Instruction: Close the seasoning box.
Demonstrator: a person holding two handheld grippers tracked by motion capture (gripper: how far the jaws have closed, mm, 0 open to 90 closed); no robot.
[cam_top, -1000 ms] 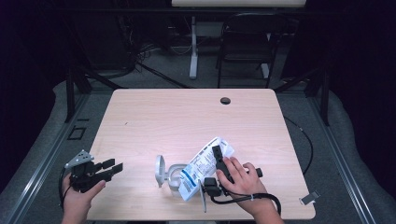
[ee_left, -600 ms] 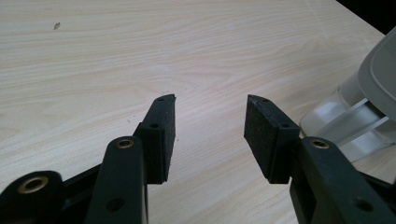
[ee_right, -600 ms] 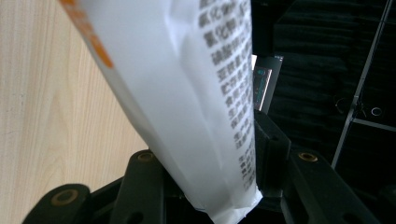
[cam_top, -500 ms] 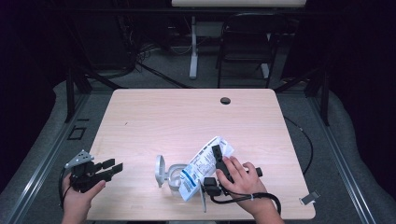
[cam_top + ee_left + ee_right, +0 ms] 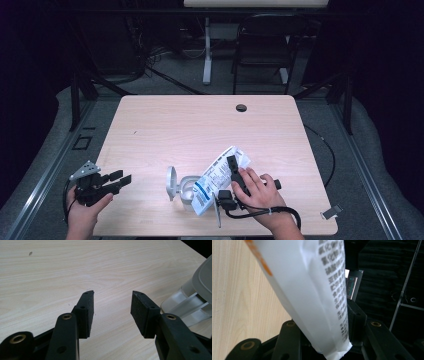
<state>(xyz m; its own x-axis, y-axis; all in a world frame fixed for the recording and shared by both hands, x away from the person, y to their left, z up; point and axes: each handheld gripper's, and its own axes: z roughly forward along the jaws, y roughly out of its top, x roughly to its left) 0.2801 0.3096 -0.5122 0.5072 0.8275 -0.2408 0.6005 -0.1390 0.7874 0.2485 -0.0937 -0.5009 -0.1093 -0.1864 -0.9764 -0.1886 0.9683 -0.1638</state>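
Note:
A white printed bag (image 5: 216, 181) is tilted over a clear container (image 5: 186, 189) whose round lid (image 5: 171, 183) stands flipped up at its left. My right gripper (image 5: 233, 165) is shut on the bag near its upper end. In the right gripper view the bag (image 5: 312, 290) runs up from between the black jaws, with blurred print on it. My left gripper (image 5: 119, 181) sits at the table's front left corner, open and holding nothing. In the left gripper view its fingertips (image 5: 87, 306) spread over bare wood, and the container (image 5: 192, 302) shows at the right edge.
The light wooden table (image 5: 200, 125) has a dark round cable hole (image 5: 241, 107) near its far edge. A chair (image 5: 262, 50) and a desk leg stand beyond it on grey floor. A black cable trails from the right gripper off the front edge.

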